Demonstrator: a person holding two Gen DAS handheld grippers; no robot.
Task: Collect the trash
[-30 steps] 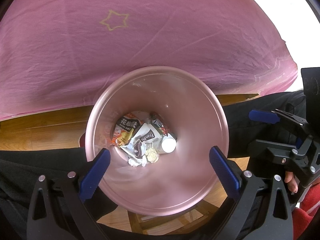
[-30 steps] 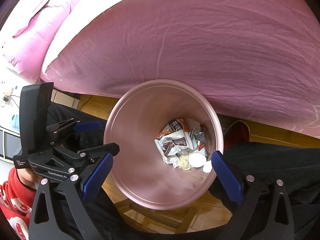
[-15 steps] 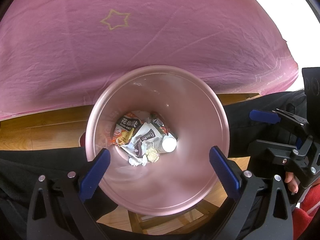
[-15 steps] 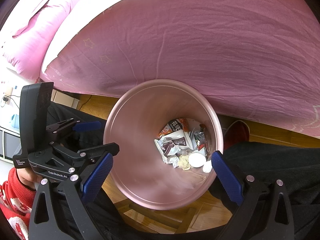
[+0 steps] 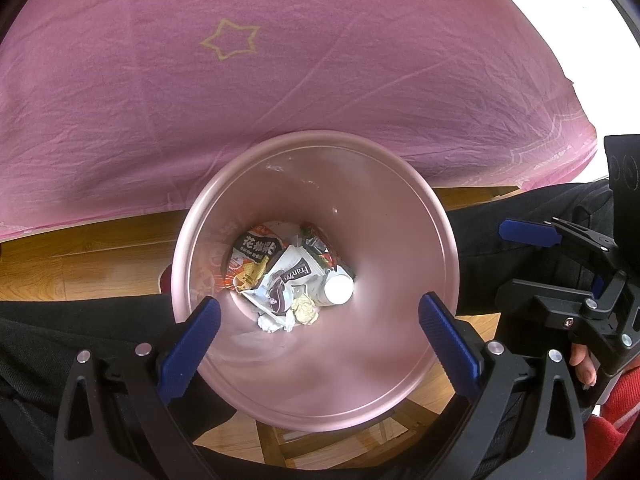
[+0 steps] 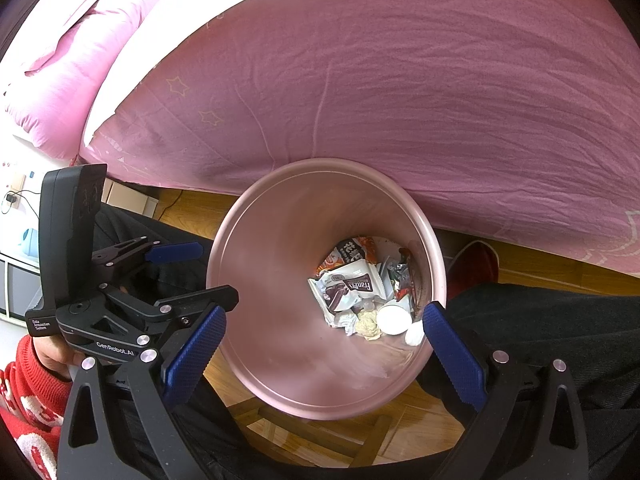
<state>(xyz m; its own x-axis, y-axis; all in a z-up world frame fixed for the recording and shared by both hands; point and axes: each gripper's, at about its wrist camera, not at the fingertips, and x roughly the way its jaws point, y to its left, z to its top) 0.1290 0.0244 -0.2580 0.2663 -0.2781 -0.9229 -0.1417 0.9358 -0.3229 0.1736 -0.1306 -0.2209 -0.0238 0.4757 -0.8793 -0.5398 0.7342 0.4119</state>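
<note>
Bin [image 5: 400,208] stands on the floor [image 5: 80,256] just in front of the bed [image 5: 320,60], between the person's two legs [image 5: 80,320]. In the bin, at the bottom: snack wrapper [image 5: 252,252] toward the bed side, a second wrapper [image 5: 288,280] in front of it, bottle [image 5: 338,289] to its right, crumpled tissue [image 5: 304,310] nearest the viewer. Left gripper [image 5: 316,332] above the bin's near rim, fingers wide apart, nothing between them. Right gripper [image 6: 324,344] likewise over the near rim, spread and empty. Each gripper shows beside the other. Shoe [image 6: 476,264] on the floor right of the bin. Pillow [image 6: 60,60] at far left on the bed.
</note>
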